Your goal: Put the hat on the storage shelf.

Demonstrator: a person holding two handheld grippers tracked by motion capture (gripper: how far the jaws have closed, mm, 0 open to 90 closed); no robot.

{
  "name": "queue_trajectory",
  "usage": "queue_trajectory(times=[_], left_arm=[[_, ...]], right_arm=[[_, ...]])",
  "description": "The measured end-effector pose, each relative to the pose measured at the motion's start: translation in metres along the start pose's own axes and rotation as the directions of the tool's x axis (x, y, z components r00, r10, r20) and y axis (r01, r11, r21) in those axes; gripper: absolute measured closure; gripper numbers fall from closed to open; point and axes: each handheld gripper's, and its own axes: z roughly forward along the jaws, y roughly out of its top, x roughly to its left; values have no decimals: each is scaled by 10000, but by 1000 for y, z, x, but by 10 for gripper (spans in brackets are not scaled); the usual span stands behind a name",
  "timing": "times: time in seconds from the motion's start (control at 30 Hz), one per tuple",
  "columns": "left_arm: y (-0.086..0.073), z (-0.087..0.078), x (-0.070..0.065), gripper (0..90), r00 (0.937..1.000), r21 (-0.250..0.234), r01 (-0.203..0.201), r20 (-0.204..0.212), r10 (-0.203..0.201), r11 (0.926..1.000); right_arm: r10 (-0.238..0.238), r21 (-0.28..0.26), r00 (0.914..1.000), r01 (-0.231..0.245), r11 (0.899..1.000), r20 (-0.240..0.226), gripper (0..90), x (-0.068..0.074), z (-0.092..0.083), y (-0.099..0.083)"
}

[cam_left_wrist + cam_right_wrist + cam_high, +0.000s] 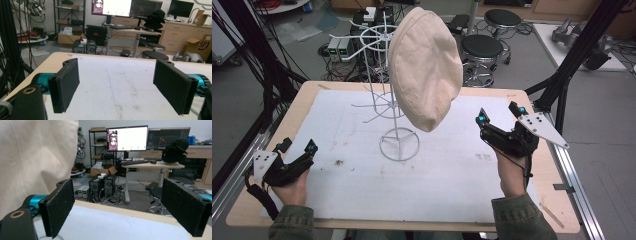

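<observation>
Both tools (gaping) flank the cap [426, 67].

- Left gripper [296, 150], lower left of the high view: black body, teal-tipped jaws, grey three-cornered plate, black cable trailing.
- Right gripper [498, 116], right of centre: same build, plate dotted with screws.
- Gripper views showed black, rough rectangular pads [65, 85] on teal mounts.
- Olive-green sleeves [518, 217] at bottom edge.
</observation>
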Motion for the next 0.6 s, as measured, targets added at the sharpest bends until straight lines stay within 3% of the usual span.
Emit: queue_trajectory(times=[0.3,0.47,0.6], left_arm=[[-3,-7,-2,211,9999,112,-109,26,108,9999],[-4,-8,-2,210,9999,147,-142,51,141,9998],[-4,-8,-2,210,9999,161,-137,47,136,9998]], right_arm=[[1,279,9990,-13,9996,446,113,-8,-17,-26],[115,225,9992,-124,9997,382,113,-11,-22,-39],[24,498,9976,-59,9987,694,113,-13,-26,-53]])
